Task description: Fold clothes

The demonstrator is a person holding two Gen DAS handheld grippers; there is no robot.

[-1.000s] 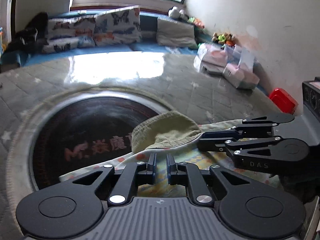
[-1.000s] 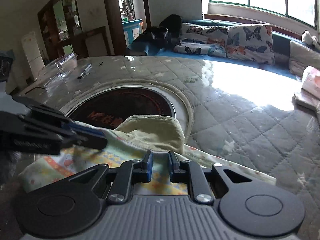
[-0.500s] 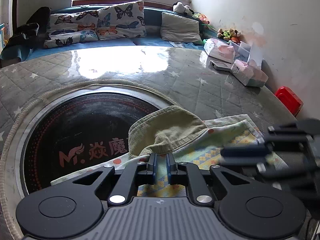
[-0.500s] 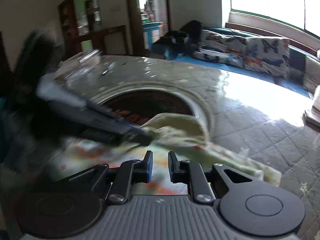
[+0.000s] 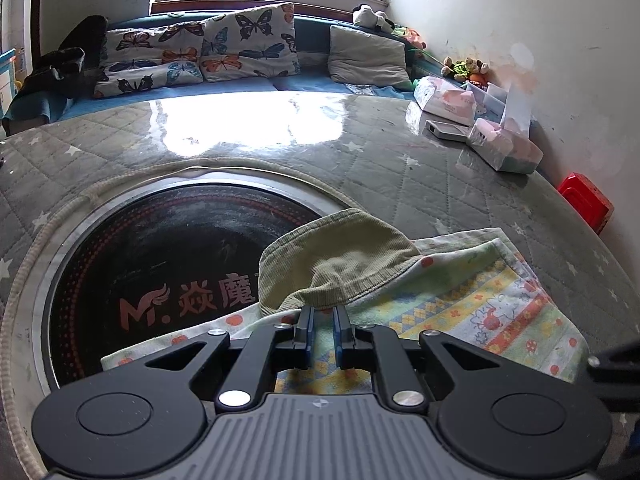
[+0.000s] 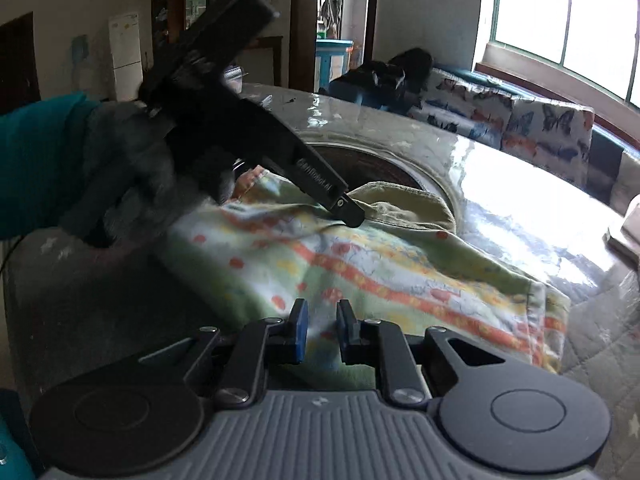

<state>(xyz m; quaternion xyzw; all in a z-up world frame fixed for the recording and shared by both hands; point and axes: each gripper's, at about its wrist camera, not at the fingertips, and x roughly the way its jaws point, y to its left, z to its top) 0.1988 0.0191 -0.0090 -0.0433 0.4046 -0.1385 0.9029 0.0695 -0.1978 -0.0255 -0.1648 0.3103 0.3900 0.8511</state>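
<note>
A patterned cloth (image 5: 480, 312) with orange and yellow prints lies spread on the quilted table. An olive corduroy garment (image 5: 336, 260) rests on its far end, partly over the dark round inset. My left gripper (image 5: 322, 320) sits at the garment's hem, jaws nearly together with cloth between them. The right wrist view shows that left gripper (image 6: 348, 214), held by a gloved hand (image 6: 120, 176), pinching the patterned cloth (image 6: 360, 264) beside the olive garment (image 6: 404, 210). My right gripper (image 6: 322, 322) is at the cloth's near edge, jaws narrow with fabric running in between them.
The quilted grey table (image 5: 400, 168) has a dark round inset (image 5: 160, 248) with lettering. Pink tissue packs and boxes (image 5: 480, 120) stand at its far right, with a red box (image 5: 584, 200) beyond the edge. A cushioned bench (image 5: 224, 48) runs under the window.
My right gripper has swung away from beside the olive garment to the cloth's near right edge. The patterned cloth now lies spread wider. The left gripper has stayed at the hem.
</note>
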